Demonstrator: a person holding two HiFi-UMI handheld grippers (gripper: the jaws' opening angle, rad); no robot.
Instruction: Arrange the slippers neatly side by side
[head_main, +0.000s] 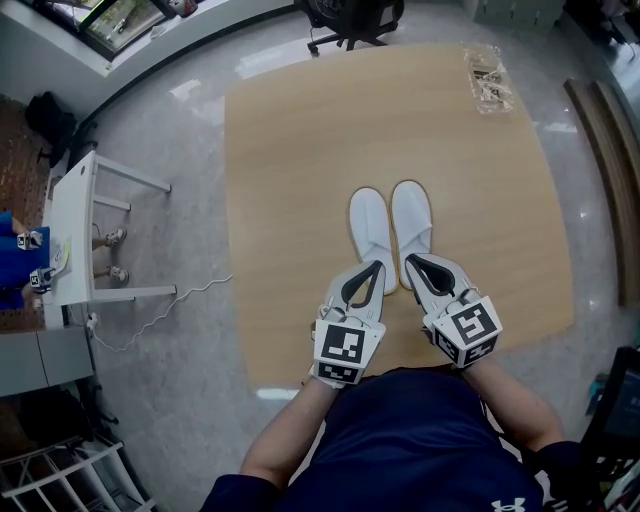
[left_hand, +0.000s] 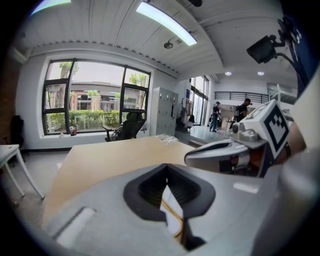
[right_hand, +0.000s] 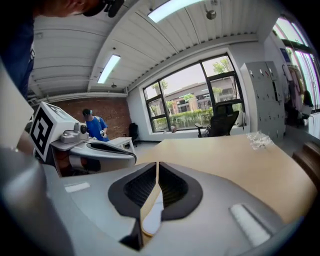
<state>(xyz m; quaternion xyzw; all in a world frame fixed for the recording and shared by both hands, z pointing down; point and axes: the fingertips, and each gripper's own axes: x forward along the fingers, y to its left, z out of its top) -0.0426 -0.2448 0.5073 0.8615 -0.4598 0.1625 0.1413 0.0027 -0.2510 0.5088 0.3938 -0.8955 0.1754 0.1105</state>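
Large tan wooden board (head_main: 300, 150) on the grey floor. At its centre lies the pair of white, closed-toe fabric slippers (head_main: 369, 225), side by side, edges touching or nearly so, toes pointing away from the person; they look arranged already. Left gripper (head_main: 377, 266) and right gripper (head_main: 411, 260) hang above the heel ends, both clenched on nothing, with the jaws meeting in each gripper view. Judgement: slippers light, soft and floppy, with thin soles likely to bend. If adjusting, pinch the upper's opening edge or the heel rim; nudging the sides would work too.
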